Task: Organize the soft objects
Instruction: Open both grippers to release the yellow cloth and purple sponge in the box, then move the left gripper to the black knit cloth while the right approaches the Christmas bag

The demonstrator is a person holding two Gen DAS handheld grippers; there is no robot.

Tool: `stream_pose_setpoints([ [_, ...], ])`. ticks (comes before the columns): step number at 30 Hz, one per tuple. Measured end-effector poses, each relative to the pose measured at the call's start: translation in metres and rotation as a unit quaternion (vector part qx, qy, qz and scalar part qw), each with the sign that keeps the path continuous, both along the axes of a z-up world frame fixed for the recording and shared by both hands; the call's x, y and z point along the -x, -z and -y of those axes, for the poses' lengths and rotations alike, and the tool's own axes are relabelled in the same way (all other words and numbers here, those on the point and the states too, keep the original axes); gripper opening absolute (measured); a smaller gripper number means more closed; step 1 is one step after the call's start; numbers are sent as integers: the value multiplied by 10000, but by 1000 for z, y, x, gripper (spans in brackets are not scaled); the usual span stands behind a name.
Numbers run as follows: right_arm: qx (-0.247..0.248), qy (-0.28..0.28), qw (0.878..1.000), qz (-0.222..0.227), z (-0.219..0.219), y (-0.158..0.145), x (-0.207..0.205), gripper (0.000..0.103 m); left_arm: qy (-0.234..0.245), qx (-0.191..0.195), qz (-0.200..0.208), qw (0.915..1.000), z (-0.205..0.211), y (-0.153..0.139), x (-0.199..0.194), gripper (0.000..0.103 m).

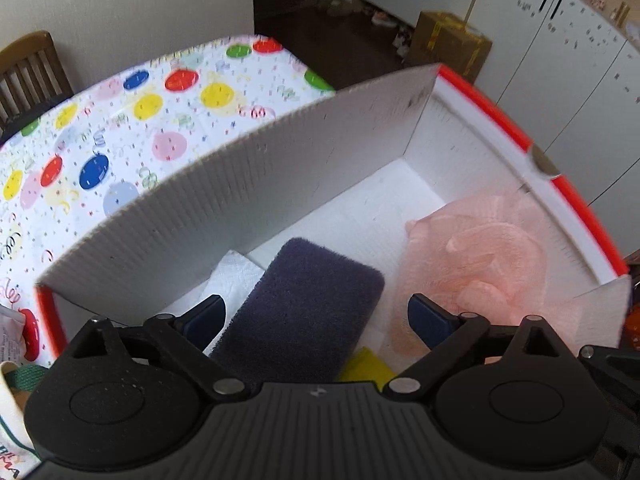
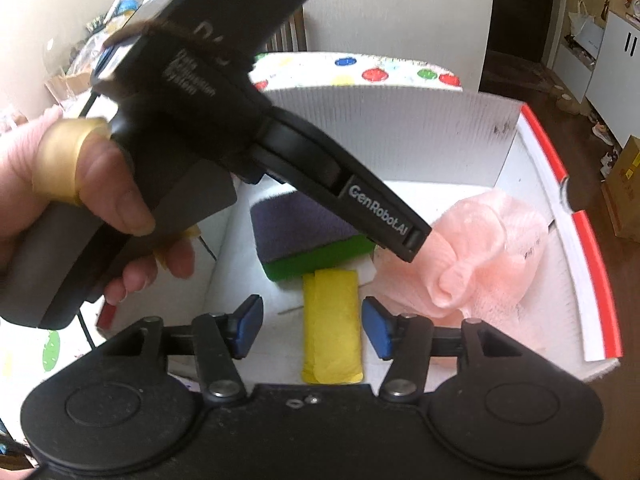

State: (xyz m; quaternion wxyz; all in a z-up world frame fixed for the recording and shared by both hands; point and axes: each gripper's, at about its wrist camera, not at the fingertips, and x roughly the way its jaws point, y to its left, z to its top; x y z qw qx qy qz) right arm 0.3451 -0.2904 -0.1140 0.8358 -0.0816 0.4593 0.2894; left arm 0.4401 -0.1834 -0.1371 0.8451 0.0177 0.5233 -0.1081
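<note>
Fuzzy purple sponge (image 1: 304,312) beside frilly pink pouf (image 1: 472,256).

Table (image 1: 120,128), balloon-print cloth; white red-edged box (image 1: 280,168) on it, apparently.

I see a white corrugated box (image 1: 280,168) edged in bright red. Inside it lie a dark purple-grey sponge (image 1: 304,312) with a green underside, a folded yellow cloth (image 2: 331,328) and a pale pink mesh puff (image 1: 476,264), all on white paper lining (image 1: 384,200). The tablecloth (image 1: 120,120) is white, strewn with red, blue, yellow, green and pink balloons plus confetti squiggles. My left gripper (image 1: 316,316) and right gripper (image 2: 312,328) are black with blue pads.
</note>
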Motion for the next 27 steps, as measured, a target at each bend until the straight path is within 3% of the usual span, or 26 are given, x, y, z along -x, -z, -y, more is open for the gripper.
stream_pose_setpoints([
  [20,-666,410,9954,561,17,-57,39,64,-4,616,1165,9913,-43,-89,79,98],
  [27,-855,450,9926,730,11,-68,51,67,30,630,1511,9865,-64,-109,114,98],
])
